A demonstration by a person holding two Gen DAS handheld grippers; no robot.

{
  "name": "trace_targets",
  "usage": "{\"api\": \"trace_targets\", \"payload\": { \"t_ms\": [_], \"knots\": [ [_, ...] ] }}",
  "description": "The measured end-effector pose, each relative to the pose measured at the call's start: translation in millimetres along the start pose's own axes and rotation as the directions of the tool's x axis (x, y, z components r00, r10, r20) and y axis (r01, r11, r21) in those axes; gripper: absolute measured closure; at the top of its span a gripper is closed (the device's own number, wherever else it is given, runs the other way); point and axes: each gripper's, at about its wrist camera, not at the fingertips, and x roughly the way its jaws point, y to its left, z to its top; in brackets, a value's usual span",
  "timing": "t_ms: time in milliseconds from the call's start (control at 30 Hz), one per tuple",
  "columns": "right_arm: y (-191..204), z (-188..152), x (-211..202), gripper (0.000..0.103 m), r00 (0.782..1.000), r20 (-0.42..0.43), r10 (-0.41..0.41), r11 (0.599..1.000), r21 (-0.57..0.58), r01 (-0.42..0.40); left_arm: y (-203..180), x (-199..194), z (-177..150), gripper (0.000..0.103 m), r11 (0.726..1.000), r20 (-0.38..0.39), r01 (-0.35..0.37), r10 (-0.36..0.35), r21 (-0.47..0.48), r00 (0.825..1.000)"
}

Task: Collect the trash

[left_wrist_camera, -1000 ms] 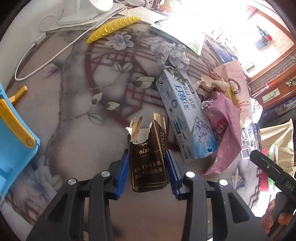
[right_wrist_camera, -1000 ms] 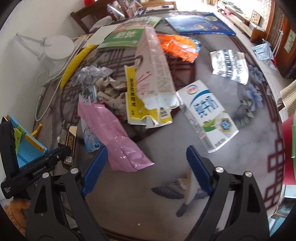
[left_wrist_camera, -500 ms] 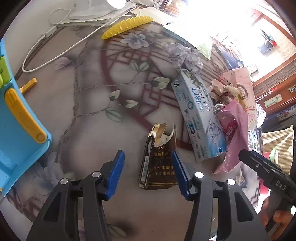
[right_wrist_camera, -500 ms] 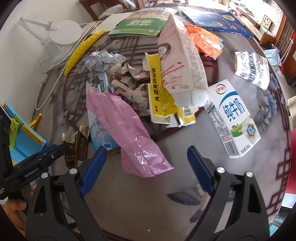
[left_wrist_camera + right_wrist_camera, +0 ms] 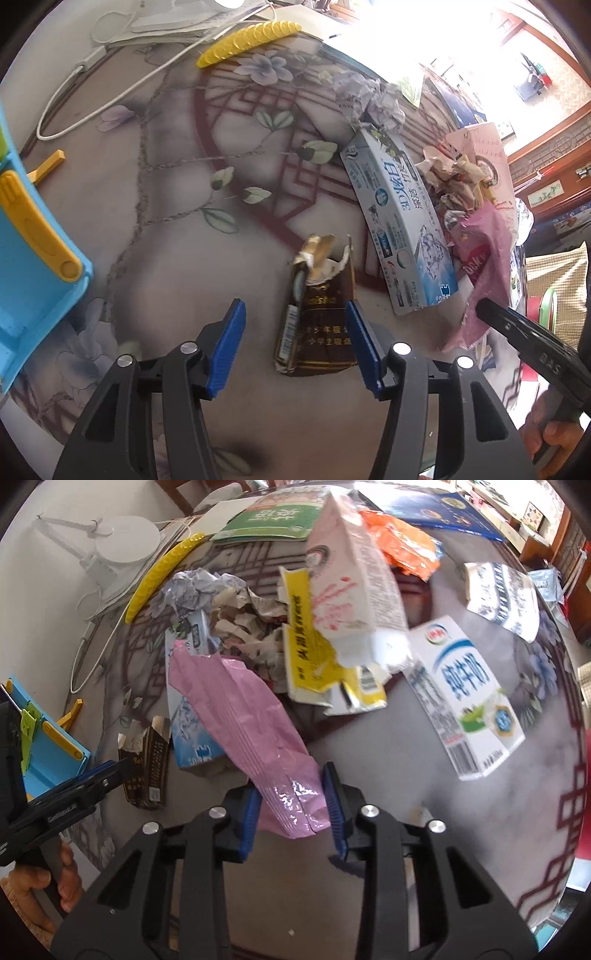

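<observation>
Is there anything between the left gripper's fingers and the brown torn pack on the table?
Nothing visible does. The left gripper, whose jaws have just been opening, stands open around the brown torn pack; only bare table shows in the gaps. The toothpaste box lies outside, to the right.

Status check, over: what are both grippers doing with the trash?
Left gripper open, jaws just widened, brown pack loose between them. Right gripper just closed on pink wrapper. Wrapper's far end overlaps the blue box.

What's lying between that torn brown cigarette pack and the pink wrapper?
The white-and-blue toothpaste box lies between the brown cigarette pack and the pink wrapper, partly under the wrapper. The right wrist view shows it.
</observation>
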Motion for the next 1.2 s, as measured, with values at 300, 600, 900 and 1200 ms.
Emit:
{"api": "trace_targets", "payload": {
  "t_ms": [300, 600, 900, 1200],
  "knots": [
    [-14, -8, -9, 0.045, 1.000, -0.001, 0.013, 0.999, 0.047, -0.013, -22, 18, 6, 0.046, 0.998, -0.018, 0.013, -0.012, 0.059, 1.000],
    [-15, -5, -7, 0.039, 1.000, -0.006, 0.011, 0.999, 0.041, -0.010, -26, 19, 11, 0.064, 0.998, -0.028, 0.046, -0.045, 0.040, 0.999],
    [-10, 3, 2, 0.035, 1.000, -0.020, 0.012, 1.000, 0.024, -0.012, -31, -12, 22, 0.065, 0.997, 0.064, 0.019, -0.023, 0.071, 0.998],
    [-3, 7, 15, 0.035, 0.999, -0.050, -0.001, 1.000, -0.007, 0.001, -47, -45, 22, 0.065, 0.993, 0.139, 0.032, -0.048, 0.118, 0.989]
  ]
}}
